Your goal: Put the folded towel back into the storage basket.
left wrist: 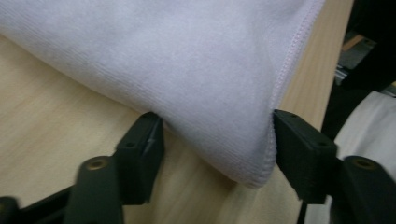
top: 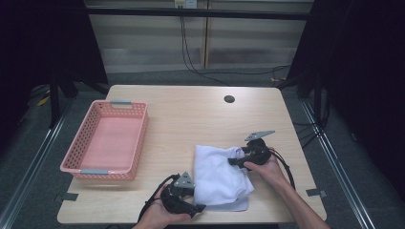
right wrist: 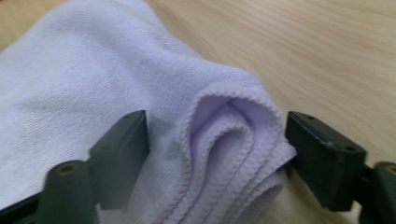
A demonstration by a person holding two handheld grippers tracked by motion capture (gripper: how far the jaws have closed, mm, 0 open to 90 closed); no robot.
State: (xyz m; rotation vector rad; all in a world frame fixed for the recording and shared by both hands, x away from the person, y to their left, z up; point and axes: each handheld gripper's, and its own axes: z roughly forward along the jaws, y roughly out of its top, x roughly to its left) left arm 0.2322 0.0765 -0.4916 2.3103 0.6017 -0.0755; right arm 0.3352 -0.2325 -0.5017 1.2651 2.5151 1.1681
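A white towel [top: 219, 174], folded and rumpled, lies on the wooden table [top: 191, 119] near its front edge. My left gripper [top: 199, 205] is at the towel's near-left corner. In the left gripper view that stitched corner of the towel [left wrist: 196, 70] lies flat on the wood between the wide-apart jaws of the left gripper [left wrist: 217, 149], not pinched. My right gripper [top: 235, 160] is at the towel's far right edge. In the right gripper view a bunched fold of towel [right wrist: 224, 135] sits between the jaws of the right gripper [right wrist: 217, 144], uncompressed.
A pink plastic basket [top: 138, 138] stands on the left part of the table with nothing in it. A round cable hole [top: 229, 99] is near the table's far edge. The towel's near edge lies close to the table's front edge.
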